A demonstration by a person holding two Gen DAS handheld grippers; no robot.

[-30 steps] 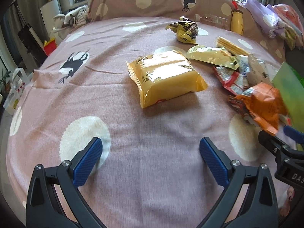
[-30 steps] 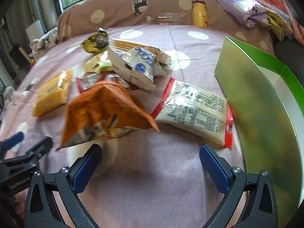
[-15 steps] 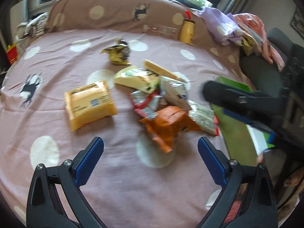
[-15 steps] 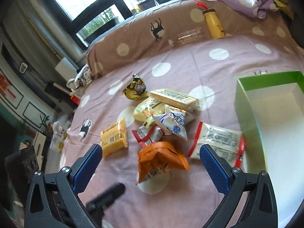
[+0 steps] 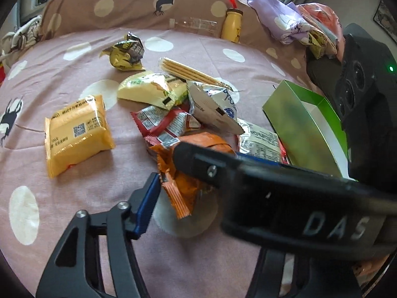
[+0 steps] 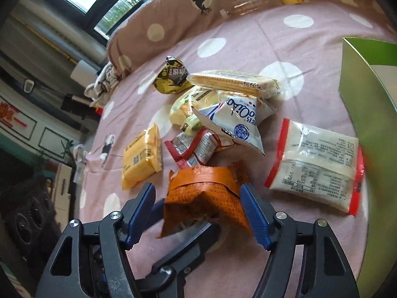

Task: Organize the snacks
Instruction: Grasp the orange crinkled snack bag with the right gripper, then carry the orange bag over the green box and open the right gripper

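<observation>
Progress was at the start. The green box (image 5: 297, 121) stood at the right edge of the bedspread (image 5: 74, 236), and the part of its white interior in view held nothing. Every snack in view lay on the cover.

The orange bag (image 6: 206, 193) was the item in hand. It lay nearest to you, at the front of the pile.
- Right gripper (image 6: 196, 196): its jaws had just been closing and stood partly narrowed around the bag. The right-hand pad touched the bag's edge, but a gap showed at the other pad, so no pinch was made.
- Left gripper (image 5: 198, 188): its jaws had also just been closing. One blue pad sat just beside the bag's lower corner. The other finger was hidden behind the right gripper, so whether it had hold of the bag could not be told.

Left to move, by the look of it: the yellow packet (image 5: 77, 134), the red wrapper (image 6: 196, 146), the white-and-blue pouch (image 6: 235, 121), the pale yellow bag (image 5: 148, 89), the wafer pack (image 6: 233, 82), the crumpled dark bag (image 6: 171, 77) and the red-edged white packet (image 6: 315, 164).

Obstructions: both tools crowded the same bag — one finger of the left ran under it, likely to foul the right. The red-edged packet lay between the bag and the box.
</observation>
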